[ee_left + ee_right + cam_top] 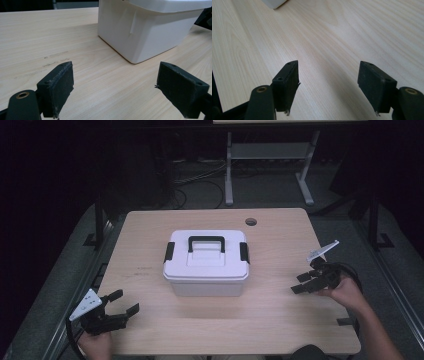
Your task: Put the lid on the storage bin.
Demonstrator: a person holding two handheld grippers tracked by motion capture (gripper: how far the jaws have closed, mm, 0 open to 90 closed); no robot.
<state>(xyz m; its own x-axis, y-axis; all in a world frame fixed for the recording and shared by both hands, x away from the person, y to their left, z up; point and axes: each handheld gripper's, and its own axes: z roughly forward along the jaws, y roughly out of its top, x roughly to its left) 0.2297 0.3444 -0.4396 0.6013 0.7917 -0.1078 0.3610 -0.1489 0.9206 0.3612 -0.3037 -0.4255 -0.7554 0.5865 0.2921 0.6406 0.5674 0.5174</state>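
Now, with the white plastic lidded box with black handle and latches [206, 263] sitting mid-surface on the pale wooden surface [280, 310], both the left hand-held gripper [122, 303] and right hand-held gripper [301, 283], open and empty, should probably approach the side latches squarely.

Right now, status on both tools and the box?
Left tool open, empty, near table corner. Right tool open, empty, right of the box. White box mid-table, lid on, black side latches down, handle flat. Nothing in the way.
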